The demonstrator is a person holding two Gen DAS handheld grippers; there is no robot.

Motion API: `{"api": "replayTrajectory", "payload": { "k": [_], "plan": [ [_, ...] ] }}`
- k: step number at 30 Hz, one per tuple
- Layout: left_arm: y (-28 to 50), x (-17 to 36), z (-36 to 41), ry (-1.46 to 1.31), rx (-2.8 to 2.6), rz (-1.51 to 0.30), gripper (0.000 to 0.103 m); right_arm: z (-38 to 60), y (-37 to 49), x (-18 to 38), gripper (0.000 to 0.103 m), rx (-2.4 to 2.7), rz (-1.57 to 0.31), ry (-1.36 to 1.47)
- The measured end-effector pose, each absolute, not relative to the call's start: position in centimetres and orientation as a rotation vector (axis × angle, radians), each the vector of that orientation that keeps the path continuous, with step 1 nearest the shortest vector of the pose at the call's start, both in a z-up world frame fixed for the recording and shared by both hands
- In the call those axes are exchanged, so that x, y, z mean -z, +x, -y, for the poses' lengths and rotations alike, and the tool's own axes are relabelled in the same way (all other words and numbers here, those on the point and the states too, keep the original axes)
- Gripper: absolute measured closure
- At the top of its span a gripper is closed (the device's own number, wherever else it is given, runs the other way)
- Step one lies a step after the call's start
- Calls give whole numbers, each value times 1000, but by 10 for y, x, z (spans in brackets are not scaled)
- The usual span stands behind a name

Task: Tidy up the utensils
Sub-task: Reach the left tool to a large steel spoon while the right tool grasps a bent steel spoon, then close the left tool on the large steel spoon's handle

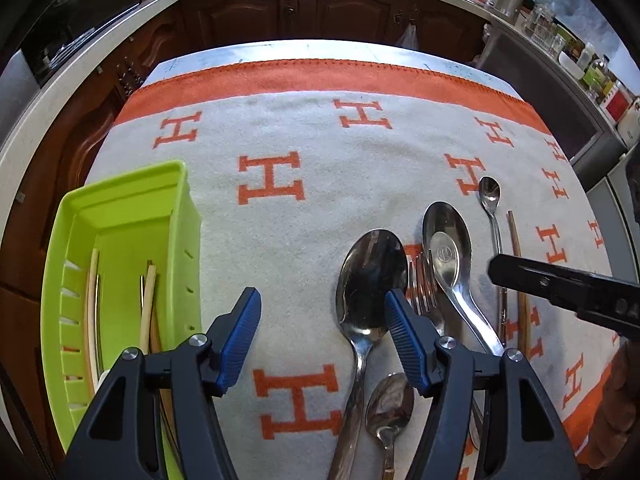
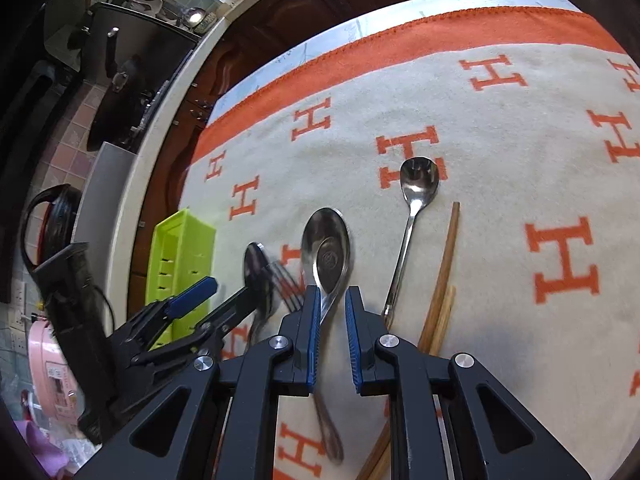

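A lime-green utensil tray [image 1: 120, 216] at the table's left holds several chopsticks [image 1: 148, 300]. Loose on the blanket lie a large spoon [image 1: 370, 276], a small spoon [image 1: 390, 404], a fork [image 1: 422, 284], two nested spoons [image 1: 446, 248], a slim long spoon [image 1: 490, 196] and brown chopsticks [image 1: 520, 280]. My left gripper [image 1: 322, 304] is open and empty, between the tray and the large spoon. My right gripper [image 2: 332, 300] is partly open, its jaws on either side of the nested spoons' [image 2: 326, 248] handle. The slim spoon [image 2: 418, 184] and chopsticks [image 2: 444, 276] lie to its right.
A white blanket with orange H letters [image 1: 272, 180] covers the table. Dark wooden cabinets [image 1: 288, 12] and a cluttered counter stand behind. The left gripper [image 2: 212, 296] and the tray [image 2: 180, 256] show at the left of the right wrist view.
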State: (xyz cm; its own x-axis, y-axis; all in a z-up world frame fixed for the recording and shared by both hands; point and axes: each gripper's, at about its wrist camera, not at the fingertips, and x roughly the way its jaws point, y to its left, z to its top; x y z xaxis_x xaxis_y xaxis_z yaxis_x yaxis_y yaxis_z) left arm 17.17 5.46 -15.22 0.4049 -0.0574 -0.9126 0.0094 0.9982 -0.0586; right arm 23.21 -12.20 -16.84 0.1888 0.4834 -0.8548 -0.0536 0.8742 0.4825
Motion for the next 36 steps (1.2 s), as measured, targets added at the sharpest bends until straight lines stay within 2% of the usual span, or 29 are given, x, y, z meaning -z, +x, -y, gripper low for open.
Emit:
{"api": "replayTrajectory", "payload": {
  "k": [11, 13, 21, 23, 26, 28, 29, 30, 31, 36],
  "plan": [
    [176, 157, -44, 36, 57, -1132, 40, 83, 249, 183, 90, -358, -1228, 185],
    [176, 157, -44, 32, 62, -1130, 40, 77, 249, 185, 99, -367, -1216, 156],
    [176, 159, -41, 50, 51, -1125, 40, 109, 238, 162, 102, -357, -1142, 258],
    [176, 158, -41, 50, 41, -1123, 45, 117, 235, 156, 102, -353, -1127, 277],
    [176, 157, -44, 54, 13, -1114, 63, 130, 229, 148, 102, -348, -1113, 302],
    [175, 156, -45, 64, -4, -1110, 82, 136, 227, 148, 102, -345, -1113, 321],
    [175, 156, -45, 68, -9, -1108, 87, 138, 226, 147, 102, -344, -1113, 328],
    [174, 155, -45, 70, -9, -1101, 100, 140, 224, 147, 102, -344, -1113, 333],
    [174, 155, -46, 44, 13, -1112, 102, 141, 223, 146, 102, -344, -1114, 338],
    [165, 152, -47, 19, 19, -1087, 103, 150, 213, 138, 102, -353, -1101, 338]
  ]
}}
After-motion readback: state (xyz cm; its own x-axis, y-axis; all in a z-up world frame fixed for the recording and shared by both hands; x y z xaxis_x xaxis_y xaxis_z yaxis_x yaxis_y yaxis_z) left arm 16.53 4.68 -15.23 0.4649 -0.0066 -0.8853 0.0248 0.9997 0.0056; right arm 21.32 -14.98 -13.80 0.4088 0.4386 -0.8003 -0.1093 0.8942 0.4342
